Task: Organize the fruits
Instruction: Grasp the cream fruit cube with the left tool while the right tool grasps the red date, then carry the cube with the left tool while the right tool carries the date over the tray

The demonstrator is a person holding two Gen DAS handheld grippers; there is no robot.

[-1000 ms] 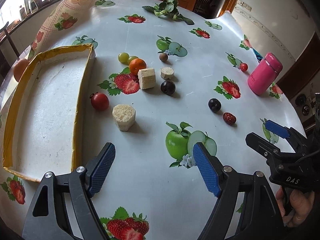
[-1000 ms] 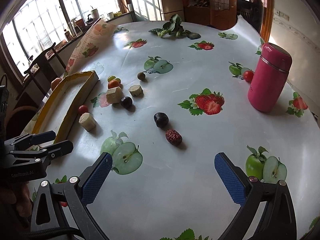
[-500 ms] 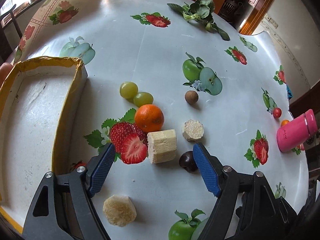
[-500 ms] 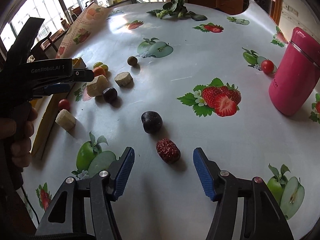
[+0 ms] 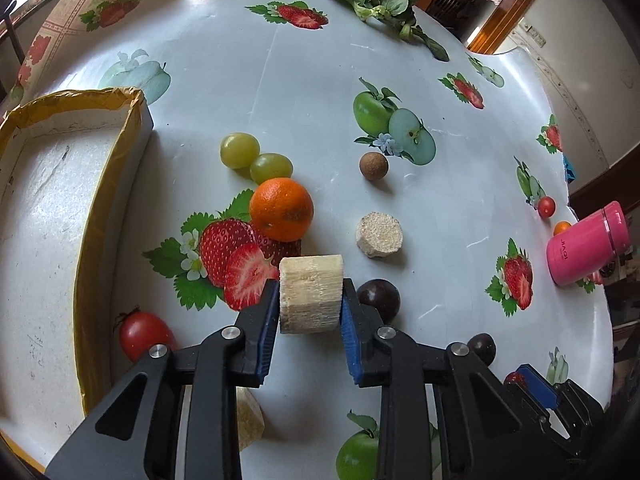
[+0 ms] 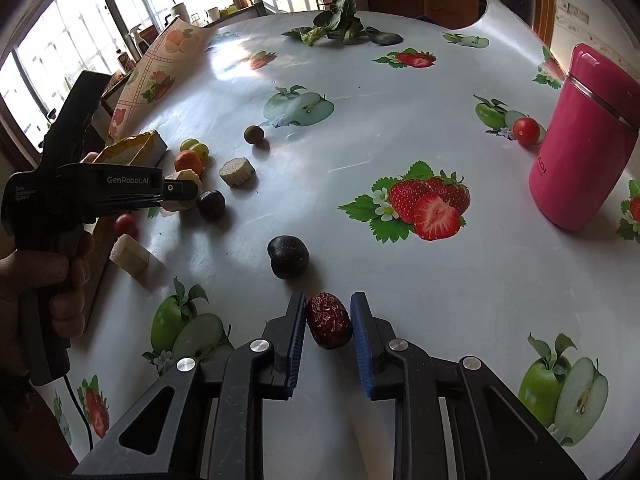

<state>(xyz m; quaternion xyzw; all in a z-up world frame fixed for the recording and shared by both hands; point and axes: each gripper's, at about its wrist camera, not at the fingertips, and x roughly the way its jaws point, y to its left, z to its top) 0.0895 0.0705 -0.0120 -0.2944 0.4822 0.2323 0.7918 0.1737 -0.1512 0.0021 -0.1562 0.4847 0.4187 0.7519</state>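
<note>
A pale sugarcane chunk (image 5: 311,294) sits between the blue pads of my left gripper (image 5: 310,300), whose jaws are closing and press on both its sides. Around it lie an orange (image 5: 281,209), two green grapes (image 5: 239,150), a brown longan (image 5: 373,165), a round cane slice (image 5: 379,234), a dark plum (image 5: 379,299) and a cherry tomato (image 5: 144,334). My right gripper (image 6: 328,326) is shut on a wrinkled red date (image 6: 329,325) on the cloth, just behind another dark plum (image 6: 288,256). A hand holds the left gripper (image 6: 180,194) at the left.
A white box with a yellow rim (image 5: 92,216) stands left of the fruit. A pink flask (image 6: 584,136) stands at the right with a cherry tomato (image 6: 525,130) beside it. Leafy greens (image 6: 340,24) lie at the far edge. Another cane piece (image 6: 130,254) lies near the box.
My left gripper moved forward over the fruit cluster, then its jaws closed onto the cane chunk. My right gripper came down and its jaws closed onto the red date.
</note>
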